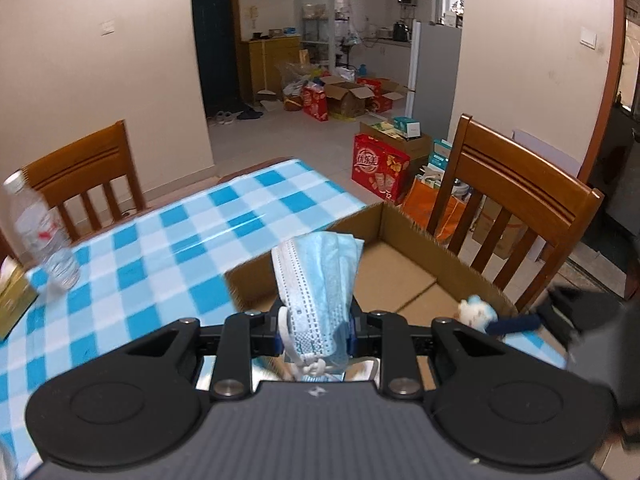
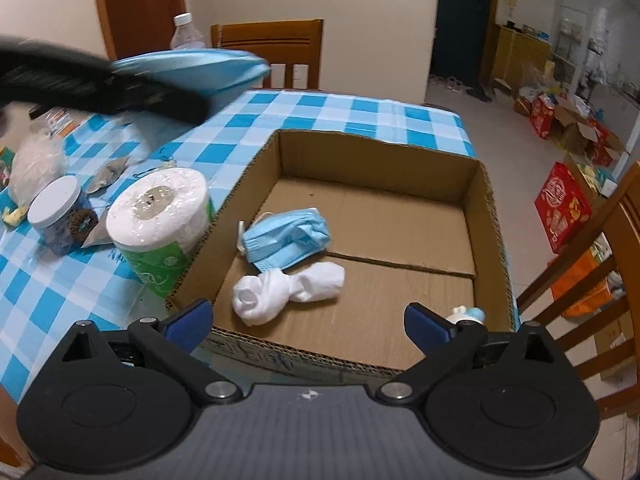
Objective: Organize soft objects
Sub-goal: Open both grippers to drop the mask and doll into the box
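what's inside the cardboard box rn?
In the box: a blue mask, a rolled white sock, and a small plush toy partly hidden behind the right tongs.

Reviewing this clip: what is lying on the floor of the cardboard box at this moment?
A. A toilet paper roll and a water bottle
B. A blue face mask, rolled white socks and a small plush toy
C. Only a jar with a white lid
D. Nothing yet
B: the right wrist view shows a blue face mask, rolled white socks and a small plush toy on the floor of the cardboard box.
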Available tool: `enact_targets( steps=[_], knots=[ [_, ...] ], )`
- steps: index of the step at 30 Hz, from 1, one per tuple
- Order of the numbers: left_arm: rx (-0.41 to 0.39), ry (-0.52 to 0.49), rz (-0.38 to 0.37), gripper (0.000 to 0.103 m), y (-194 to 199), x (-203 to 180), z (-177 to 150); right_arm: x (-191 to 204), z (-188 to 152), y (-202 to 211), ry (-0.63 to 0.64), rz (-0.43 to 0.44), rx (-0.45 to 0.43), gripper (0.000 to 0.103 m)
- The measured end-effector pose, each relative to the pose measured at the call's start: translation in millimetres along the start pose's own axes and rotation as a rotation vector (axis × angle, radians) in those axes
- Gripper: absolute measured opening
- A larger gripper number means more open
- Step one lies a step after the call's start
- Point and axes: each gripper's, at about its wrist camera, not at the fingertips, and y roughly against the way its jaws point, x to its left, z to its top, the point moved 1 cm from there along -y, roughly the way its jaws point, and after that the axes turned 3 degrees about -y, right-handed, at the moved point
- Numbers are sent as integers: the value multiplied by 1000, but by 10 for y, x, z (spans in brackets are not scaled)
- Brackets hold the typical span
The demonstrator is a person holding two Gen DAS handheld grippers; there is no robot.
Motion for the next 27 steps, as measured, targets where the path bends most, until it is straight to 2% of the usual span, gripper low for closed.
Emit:
enact_targets(
  steps=[3,6,8,10,14,20,27],
  knots=[
    [-1,-19,-10,26,-242,-81,161,-96,-31,5,-60,1,4,103],
    [11,-29,-13,34,-521,-139,296,-148,-59,36,-95,1,-5,103],
    [13,-34,3,68,-697,-159,371,-154,-70,61,-98,-5,-14,103],
    [8,-46,35,85,-848,-172,408,-155,-75,79,-100,-12,-18,103],
    [18,-53,108,90,-1020,-185,401,-147,-73,105,-93,-25,-26,103],
    [30,-56,99,96,-911,-153,343,-129,-60,75,-88,-39,-18,103],
    [36,-32,90,98,-626,-91,246,-66,-21,83,-86,-59,-25,103]
  ],
)
